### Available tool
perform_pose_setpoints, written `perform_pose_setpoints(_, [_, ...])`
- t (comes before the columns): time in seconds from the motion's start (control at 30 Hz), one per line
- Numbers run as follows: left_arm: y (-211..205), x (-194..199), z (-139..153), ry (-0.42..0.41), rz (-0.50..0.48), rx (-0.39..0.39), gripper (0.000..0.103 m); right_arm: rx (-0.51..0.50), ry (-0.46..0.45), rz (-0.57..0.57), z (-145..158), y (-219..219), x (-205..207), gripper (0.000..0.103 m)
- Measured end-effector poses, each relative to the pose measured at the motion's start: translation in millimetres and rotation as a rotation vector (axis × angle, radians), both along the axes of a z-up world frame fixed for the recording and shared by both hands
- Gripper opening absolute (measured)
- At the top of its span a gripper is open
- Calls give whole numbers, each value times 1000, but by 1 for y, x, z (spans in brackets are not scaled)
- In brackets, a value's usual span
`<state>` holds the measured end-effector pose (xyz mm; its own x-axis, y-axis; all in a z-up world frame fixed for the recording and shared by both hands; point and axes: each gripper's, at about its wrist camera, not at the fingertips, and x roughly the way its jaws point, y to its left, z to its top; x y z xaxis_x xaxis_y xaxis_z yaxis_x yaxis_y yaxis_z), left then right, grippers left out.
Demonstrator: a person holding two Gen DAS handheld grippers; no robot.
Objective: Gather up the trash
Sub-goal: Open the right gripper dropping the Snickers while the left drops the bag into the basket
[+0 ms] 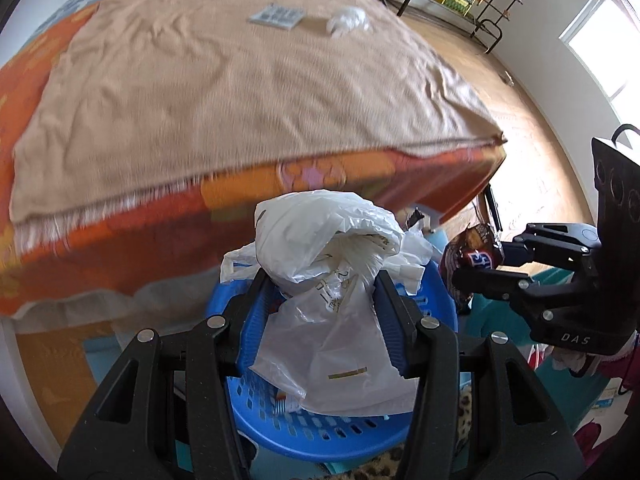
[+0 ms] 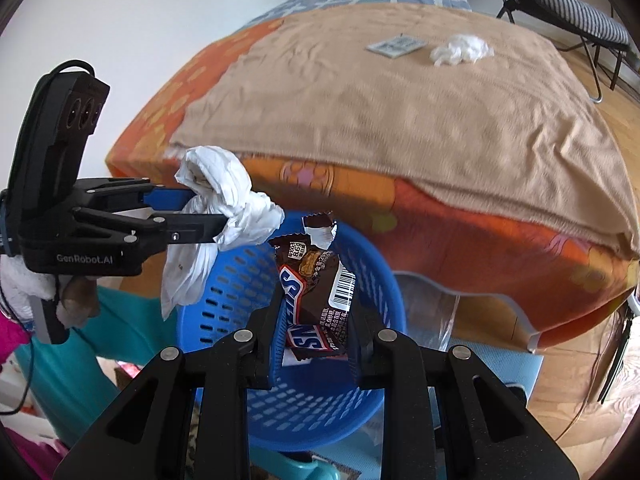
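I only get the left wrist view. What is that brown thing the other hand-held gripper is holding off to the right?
Observer: A chocolate bar wrapper, brown with a barcode, pinched in the right hand-held gripper.
Operator: Has it been opened?
Observer: Yes, its top end is torn open. It hangs over the blue basket.
Operator: And my white bag, seen from the side?
Observer: The plastic bag bulges out of the left hand-held gripper, and its tail dangles by the basket's left rim.
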<state>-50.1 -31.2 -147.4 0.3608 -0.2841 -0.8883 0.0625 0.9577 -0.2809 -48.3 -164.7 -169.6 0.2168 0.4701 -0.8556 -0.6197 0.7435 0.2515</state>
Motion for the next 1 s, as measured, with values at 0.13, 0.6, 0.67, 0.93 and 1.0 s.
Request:
perform_pose_setpoints(0.13, [0,-8,-14,40,-2,-2,52,-10,30,1,-11,1,-3,23])
perform_pose_setpoints(0.6, [-7,-18,-30,91,-37,-18,54,-53,80,15,-29,10,-7,28])
perform_pose_setpoints(0.67, [-7,-18,-31,95,-38,-20,55,-55,86,11,-29,9,-6,33])
perform_pose_setpoints(0.93, [-15,-14,-37,117,-47,-10,56,-68,112,-6,-34,8,-4,44])
perform_pose_setpoints(1.0, [-15,-14,-38,120,-51,-12,56,-72,110,-6,-34,7,-5,45])
